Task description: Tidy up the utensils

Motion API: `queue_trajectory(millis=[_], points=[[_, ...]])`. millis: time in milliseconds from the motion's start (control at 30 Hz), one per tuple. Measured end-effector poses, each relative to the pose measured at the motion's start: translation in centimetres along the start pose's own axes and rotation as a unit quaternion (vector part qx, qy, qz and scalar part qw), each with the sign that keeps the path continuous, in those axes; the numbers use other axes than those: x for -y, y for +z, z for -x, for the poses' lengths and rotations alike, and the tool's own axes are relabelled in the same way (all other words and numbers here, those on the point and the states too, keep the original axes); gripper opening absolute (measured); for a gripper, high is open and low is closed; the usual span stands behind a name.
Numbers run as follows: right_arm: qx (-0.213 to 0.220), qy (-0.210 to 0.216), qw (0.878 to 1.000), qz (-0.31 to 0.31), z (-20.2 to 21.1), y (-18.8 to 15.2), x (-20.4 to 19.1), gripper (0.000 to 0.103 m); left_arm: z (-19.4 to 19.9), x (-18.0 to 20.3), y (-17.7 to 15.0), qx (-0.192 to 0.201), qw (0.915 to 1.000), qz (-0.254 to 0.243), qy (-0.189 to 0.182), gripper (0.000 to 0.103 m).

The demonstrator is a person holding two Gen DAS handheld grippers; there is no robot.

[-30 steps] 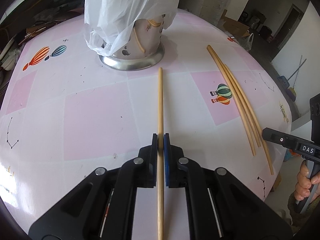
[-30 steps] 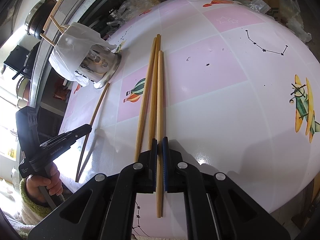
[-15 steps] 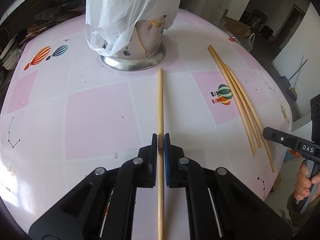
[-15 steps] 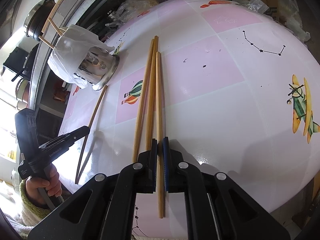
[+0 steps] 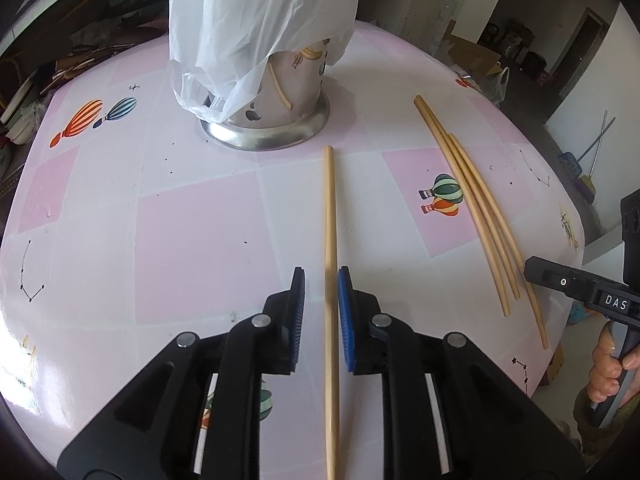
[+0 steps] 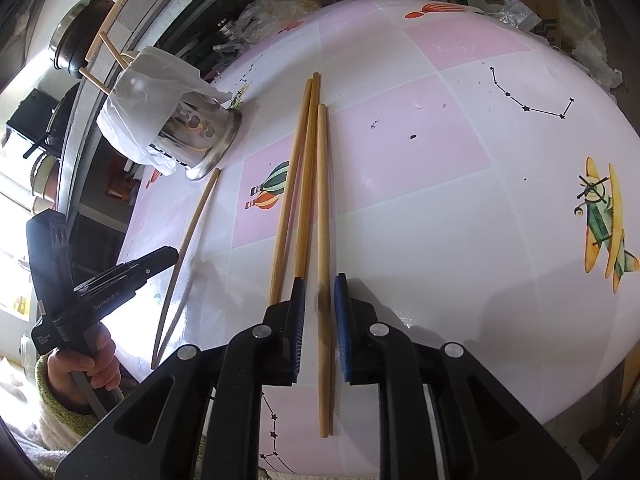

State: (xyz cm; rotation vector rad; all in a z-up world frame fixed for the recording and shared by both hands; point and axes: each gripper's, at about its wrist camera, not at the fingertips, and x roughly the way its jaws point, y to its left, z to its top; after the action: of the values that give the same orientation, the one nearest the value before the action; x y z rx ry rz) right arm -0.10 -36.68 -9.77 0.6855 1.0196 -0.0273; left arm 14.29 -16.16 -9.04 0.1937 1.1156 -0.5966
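Left gripper (image 5: 321, 280): jaws opening, a single chopstick (image 5: 330, 216) lying between them, pads apart from it.
Right gripper (image 6: 320, 284): jaws opening around the rightmost chopstick (image 6: 322, 200) of three.
Holder (image 5: 280, 92): steel, draped in a white plastic bag (image 5: 256, 20); the single chopstick's far tip stops just short of its base.
Surface (image 5: 192, 232): bare pink-and-white expanse left of the single chopstick.
Near edge: the rightmost chopstick's end lies close to it.

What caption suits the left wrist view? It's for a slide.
Left gripper opening around a single chopstick on the pink tablecloth, pointing toward the bag-covered steel holder.
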Motion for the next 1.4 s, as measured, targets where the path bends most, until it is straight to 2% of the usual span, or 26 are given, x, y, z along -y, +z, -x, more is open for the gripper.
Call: queue_trajectory(millis=[600, 1033, 1400], points=[[0.006, 0.003, 1.000, -0.003, 0.4, 0.3, 0.3, 0.027, 0.1, 0.1, 0.4, 0.002, 1.0000, -0.002, -0.004, 0.020], [0.014, 0.005, 1.000, -0.007, 0.7, 0.5, 0.5, 0.027, 0.5, 0.4, 3.2, 0.023, 0.9996, -0.017, -0.009, 0.023], [0.016, 0.007, 1.000, -0.008, 0.8, 0.6, 0.7, 0.027, 0.4, 0.6, 3.0, 0.020, 0.9996, -0.017, -0.009, 0.023]])
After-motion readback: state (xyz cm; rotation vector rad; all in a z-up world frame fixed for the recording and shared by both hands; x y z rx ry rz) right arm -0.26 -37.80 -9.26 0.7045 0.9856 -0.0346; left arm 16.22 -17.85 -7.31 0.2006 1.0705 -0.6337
